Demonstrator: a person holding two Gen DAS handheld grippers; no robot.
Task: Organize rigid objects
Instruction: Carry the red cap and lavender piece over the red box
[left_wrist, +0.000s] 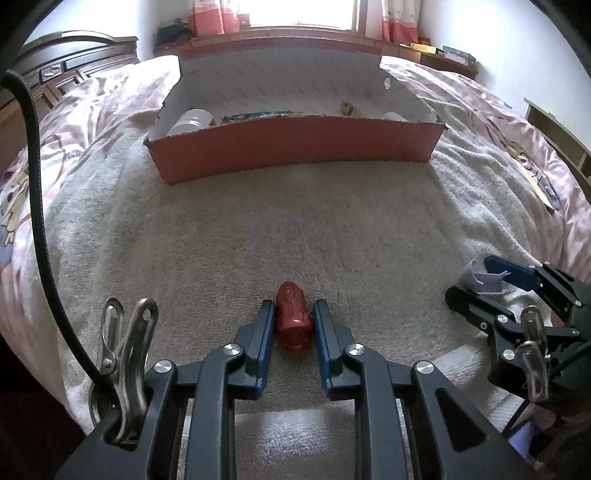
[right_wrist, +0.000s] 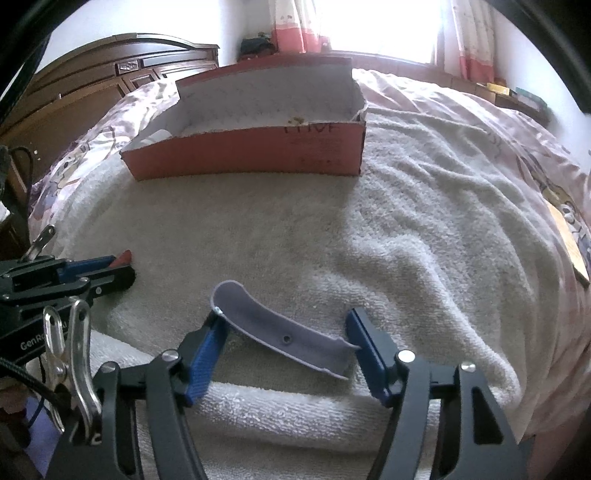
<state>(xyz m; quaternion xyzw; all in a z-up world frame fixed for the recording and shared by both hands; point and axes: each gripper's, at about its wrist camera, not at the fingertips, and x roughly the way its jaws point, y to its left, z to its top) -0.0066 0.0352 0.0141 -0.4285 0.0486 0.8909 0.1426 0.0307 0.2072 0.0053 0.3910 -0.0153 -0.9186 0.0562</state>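
A small red ribbed cylinder (left_wrist: 294, 325) lies end-on between my left gripper's (left_wrist: 293, 303) blue pads, which are shut against its sides just above the grey towel. In the right wrist view that gripper (right_wrist: 118, 269) shows at the left with the red tip (right_wrist: 125, 256) poking out. A curved lavender plastic piece (right_wrist: 280, 332) spans my right gripper (right_wrist: 286, 313); one end meets the left fingertip and its torn corner meets the right pad. From the left wrist view the same piece (left_wrist: 484, 277) sits between the right gripper's (left_wrist: 480, 275) fingers. A red cardboard box (left_wrist: 295, 144) with white inside stands open farther back.
The box (right_wrist: 251, 151) holds a white bottle (left_wrist: 192, 122) and a few small items. A grey towel (left_wrist: 295, 221) covers a bed with a pink patterned bedspread (right_wrist: 517, 147). A dark wooden headboard (right_wrist: 110, 62) is at the left, a window with pink curtains behind.
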